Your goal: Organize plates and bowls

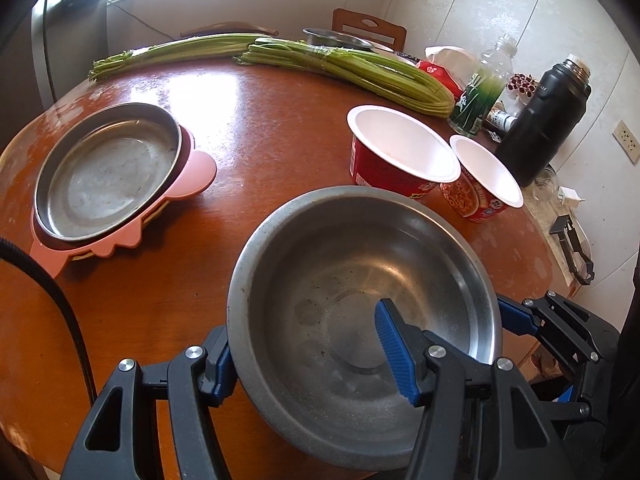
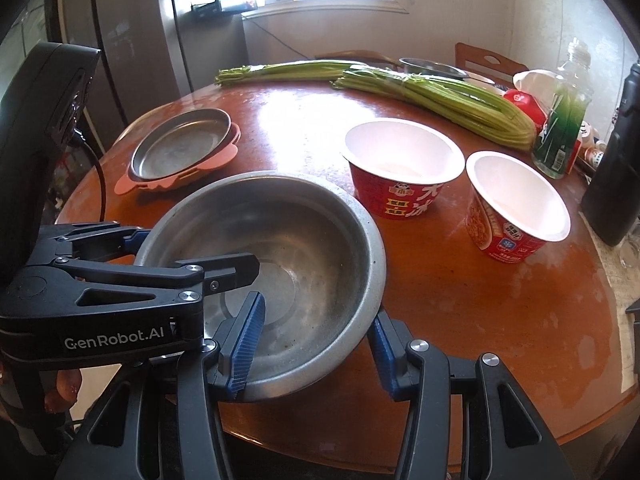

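We hold steel bowl [image 1: 360,300] over table [image 1: 260,128] near edge; left gripper [image 1: 308,354] and right gripper [image 2: 316,340] each pinch its rim. Steel plate [image 1: 108,172] sits at left edge; two noodle cups [image 2: 402,160] beyond the bowl.

1. The black flask [image 2: 614,160] is cut off by the right wrist view's edge;
2. the far metal bowl [image 1: 336,40] is half hidden behind the celery bundle [image 1: 360,70];
3. the bottle's [image 1: 482,88] label print is too small to read.
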A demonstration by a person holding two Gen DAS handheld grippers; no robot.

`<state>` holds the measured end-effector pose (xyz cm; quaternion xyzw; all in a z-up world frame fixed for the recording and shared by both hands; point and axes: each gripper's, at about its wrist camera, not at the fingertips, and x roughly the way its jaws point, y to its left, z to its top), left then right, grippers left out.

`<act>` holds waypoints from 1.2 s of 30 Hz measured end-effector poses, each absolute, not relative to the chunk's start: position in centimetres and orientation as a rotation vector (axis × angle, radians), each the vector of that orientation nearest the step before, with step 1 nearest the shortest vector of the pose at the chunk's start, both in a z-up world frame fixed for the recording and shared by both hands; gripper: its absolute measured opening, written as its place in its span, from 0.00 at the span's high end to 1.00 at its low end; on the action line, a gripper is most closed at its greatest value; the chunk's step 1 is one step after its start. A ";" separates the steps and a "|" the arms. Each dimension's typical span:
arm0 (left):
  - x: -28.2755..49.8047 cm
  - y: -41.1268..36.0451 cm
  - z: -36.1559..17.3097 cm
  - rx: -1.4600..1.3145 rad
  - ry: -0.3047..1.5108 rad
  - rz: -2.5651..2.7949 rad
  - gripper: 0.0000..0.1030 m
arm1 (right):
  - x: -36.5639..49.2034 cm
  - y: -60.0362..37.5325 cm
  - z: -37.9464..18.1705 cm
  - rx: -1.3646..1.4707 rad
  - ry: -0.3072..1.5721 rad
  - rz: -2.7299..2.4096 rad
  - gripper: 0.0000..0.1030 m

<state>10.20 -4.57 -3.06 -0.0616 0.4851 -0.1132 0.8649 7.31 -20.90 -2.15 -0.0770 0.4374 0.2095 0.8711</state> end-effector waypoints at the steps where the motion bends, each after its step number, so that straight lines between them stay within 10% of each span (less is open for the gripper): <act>1: 10.3 -4.6 -3.1 -0.130 1.017 -0.236 0.40 | 7.3 -20.8 -2.2 -0.163 0.916 0.437 0.49; 36: 11.4 -5.0 -2.9 -0.112 1.007 -0.223 0.40 | 8.4 -21.6 -1.9 -0.177 0.908 0.414 0.47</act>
